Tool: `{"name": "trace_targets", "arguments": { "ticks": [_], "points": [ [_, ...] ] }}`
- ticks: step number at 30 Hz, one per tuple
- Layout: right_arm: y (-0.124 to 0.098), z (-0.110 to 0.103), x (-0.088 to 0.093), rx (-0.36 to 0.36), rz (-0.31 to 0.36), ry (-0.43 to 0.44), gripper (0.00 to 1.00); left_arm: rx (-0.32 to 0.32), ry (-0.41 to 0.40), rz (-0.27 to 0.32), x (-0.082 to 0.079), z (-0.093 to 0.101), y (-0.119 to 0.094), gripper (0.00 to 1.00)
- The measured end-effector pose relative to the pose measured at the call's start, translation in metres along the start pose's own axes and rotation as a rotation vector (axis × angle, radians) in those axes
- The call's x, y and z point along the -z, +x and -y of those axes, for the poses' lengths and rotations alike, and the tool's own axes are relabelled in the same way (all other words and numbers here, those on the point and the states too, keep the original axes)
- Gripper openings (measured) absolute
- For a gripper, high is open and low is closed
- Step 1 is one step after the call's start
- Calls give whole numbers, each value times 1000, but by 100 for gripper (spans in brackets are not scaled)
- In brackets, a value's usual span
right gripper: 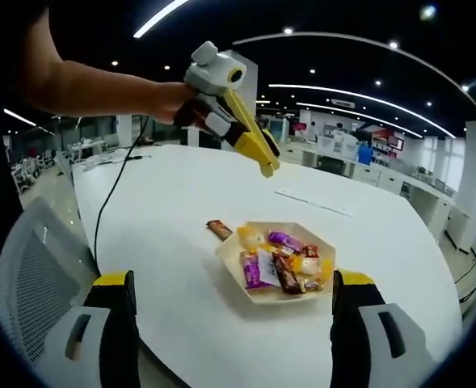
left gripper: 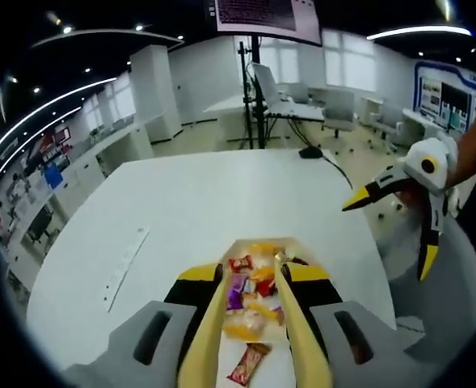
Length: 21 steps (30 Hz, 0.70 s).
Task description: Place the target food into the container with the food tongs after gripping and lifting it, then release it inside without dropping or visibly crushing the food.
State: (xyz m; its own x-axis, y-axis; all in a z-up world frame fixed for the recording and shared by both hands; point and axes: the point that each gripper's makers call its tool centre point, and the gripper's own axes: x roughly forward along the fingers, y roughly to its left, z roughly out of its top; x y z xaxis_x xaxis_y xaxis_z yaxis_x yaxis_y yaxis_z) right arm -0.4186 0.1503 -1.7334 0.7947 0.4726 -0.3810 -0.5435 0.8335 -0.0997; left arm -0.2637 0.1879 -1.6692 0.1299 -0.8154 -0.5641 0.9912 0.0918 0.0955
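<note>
No brand or wording can be read on any wrapper; the screen [left gripper: 266, 16] at the top of the left gripper view carries lines of text too small to make out.

One tray [right gripper: 236, 263] sits on the white table [right gripper: 173, 242]. In the right gripper view it holds about eight wrapped snacks [right gripper: 280, 260] in purple, yellow, red and brown. One more snack, a brown bar [right gripper: 219, 229], lies on the table just beside the tray's far-left corner. In the left gripper view the same bar [left gripper: 248, 364] appears between the tongs, nearer the camera than the tray [left gripper: 239, 243].

The left gripper [right gripper: 267, 166] holds yellow tongs [left gripper: 250, 323], whose two arms straddle the tray with a narrow gap between their tips; they grip nothing. In the right gripper view it hangs above the table, beyond the tray, held by a hand [right gripper: 177, 103].

The right gripper [right gripper: 233, 311] stands wide, its two yellow-capped jaws well apart on either side of the tray, holding nothing. The left gripper view shows it [left gripper: 387, 230] off to the right of the tray, past the table edge.

A cable [right gripper: 112, 194] runs across the table left of the tray. A white strip [left gripper: 126, 267] lies on the table left of the tray.
</note>
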Motion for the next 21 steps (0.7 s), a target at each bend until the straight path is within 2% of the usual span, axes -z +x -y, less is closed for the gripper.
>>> {"name": "trace_targets", "arguments": {
  "ticks": [6,11,17,21],
  "points": [
    [1,0,1,2,-7,-7,99,-19,-4,-5,10,-8,-7,26],
    [1,0,2,1,-10,-6,99,-47,-9,-31,28,-17,-14,26],
    [1,1,2,4,-10,-11,99,-59,-13,-16,35,-23,-25,26],
    [1,1,1,3,-10,-7,100,-69,-9,-33,49,-29,-33,26]
  ]
}}
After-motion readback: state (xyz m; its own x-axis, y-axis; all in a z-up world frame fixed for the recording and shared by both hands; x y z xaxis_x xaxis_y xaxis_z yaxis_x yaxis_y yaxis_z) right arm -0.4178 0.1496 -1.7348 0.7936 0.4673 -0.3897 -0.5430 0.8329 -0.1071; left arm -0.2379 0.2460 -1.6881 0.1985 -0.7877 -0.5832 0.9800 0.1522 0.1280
